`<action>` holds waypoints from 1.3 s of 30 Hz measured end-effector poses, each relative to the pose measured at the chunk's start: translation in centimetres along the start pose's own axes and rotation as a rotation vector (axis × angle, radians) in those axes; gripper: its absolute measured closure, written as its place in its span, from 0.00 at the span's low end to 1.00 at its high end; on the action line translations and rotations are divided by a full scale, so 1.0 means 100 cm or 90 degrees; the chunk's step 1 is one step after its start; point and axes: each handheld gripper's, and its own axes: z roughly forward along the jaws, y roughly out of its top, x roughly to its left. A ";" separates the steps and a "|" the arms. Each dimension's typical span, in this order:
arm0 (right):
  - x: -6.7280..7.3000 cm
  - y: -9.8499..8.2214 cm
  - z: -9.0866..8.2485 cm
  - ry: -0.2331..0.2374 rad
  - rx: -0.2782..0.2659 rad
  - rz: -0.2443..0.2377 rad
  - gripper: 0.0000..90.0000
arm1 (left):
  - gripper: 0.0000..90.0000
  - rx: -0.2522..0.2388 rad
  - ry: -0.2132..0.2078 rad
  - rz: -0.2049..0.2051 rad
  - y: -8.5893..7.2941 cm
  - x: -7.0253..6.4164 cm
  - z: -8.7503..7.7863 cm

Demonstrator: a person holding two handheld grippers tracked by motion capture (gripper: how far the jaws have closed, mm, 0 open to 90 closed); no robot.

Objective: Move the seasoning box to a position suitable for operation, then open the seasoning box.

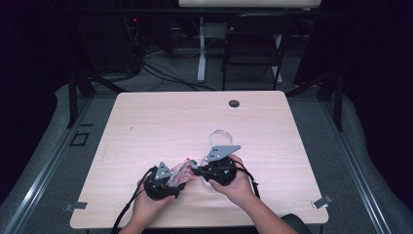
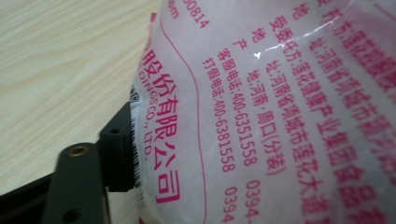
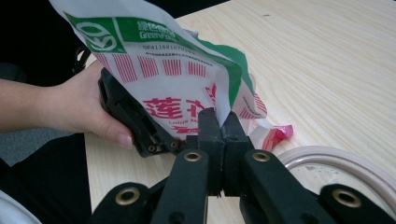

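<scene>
Printed plastic of a packet is seen right against the left tongs' camera, its pink lettering spread across the film, with one black jaw pressed to its edge at the lower left. Only that one jaw is seen, so it cannot be told whether the left tongs are clamped on the packet; the packet is lodged between them. The right tongs are seen closed tight on a lower corner of the packet's white, green and red face, the two black jaws meeting with the film pinched between them. Beyond the right tongs, the left hand is wrapped round the other tool, just behind the packet. A clear round jar is found just beside the right tongs, its pale rim close under the jaws; in the high view its glass mouth is seen just past the right hand.

Both tongs are held close together over the near part of the desk, not far from its front edge. Bare wood is left open ahead of the tongs and to either side, up to the rounded far corners, where a small dark grommet is set.
</scene>
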 end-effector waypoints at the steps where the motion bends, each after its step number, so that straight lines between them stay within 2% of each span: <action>1: 0.000 0.000 0.000 -0.001 -0.001 0.001 1.00 | 0.39 -0.002 0.003 -0.002 0.000 0.000 0.000; 11: 0.001 0.000 0.000 0.002 -0.011 0.002 1.00 | 0.51 -0.010 0.018 -0.007 -0.001 0.000 -0.002; 12: 0.001 0.001 0.000 0.001 -0.012 0.001 1.00 | 0.53 -0.011 0.022 0.000 -0.001 -0.001 -0.002; 17: 0.000 0.001 -0.001 0.001 -0.012 0.000 1.00 | 0.58 -0.017 0.025 0.002 -0.001 -0.001 -0.003; 19: 0.000 0.001 -0.002 0.003 -0.016 0.002 1.00 | 0.60 -0.015 0.032 0.015 0.001 -0.002 -0.005; 27: 0.000 0.002 -0.006 0.000 -0.024 0.003 1.00 | 0.63 0.000 0.037 0.038 0.007 -0.006 -0.010; 28: 0.000 0.003 -0.006 0.000 -0.025 0.002 1.00 | 0.64 0.001 0.045 0.045 0.008 -0.007 -0.011; 33: 0.000 0.004 -0.010 -0.001 -0.039 0.004 0.98 | 0.64 -0.005 0.054 0.050 0.011 -0.007 -0.016; 39: 0.001 0.005 -0.012 0.001 -0.048 0.004 0.94 | 0.65 -0.016 0.084 0.059 0.015 -0.006 -0.025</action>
